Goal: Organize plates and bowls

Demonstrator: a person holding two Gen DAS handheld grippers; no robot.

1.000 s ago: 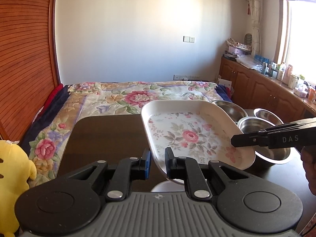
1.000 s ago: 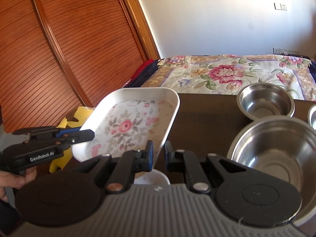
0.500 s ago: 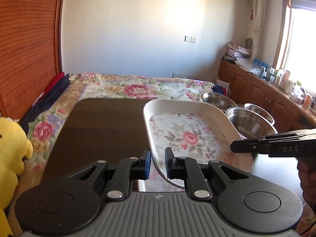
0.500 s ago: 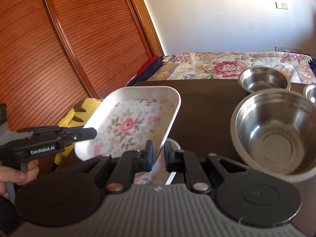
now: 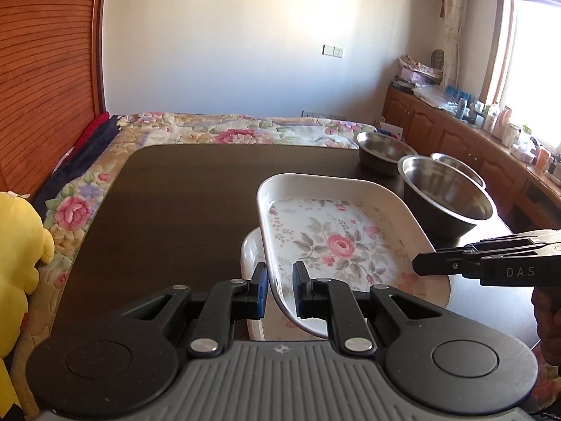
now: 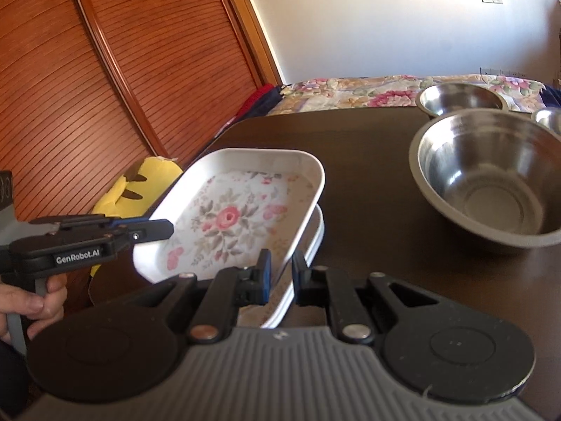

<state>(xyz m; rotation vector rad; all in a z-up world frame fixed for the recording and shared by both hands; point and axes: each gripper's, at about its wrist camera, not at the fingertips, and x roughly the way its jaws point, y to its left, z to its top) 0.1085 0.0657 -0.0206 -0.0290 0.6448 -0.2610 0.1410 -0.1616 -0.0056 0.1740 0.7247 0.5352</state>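
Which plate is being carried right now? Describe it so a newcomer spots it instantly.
Start at the dark wooden table in front of the floral bed. Near its front edge, left of the steel bowls, two white rectangular plates overlap. The carried one is the upper floral plate, tilted and gripped at opposite rims by the left gripper and right gripper, while the lower plate lies flat beneath it.

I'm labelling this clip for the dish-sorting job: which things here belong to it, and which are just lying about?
Part of the job:
floral tray, held by left gripper and right gripper
second tray beneath it
three steel bowls

Just lying about:
yellow plush toy
floral bedspread
countertop bottles
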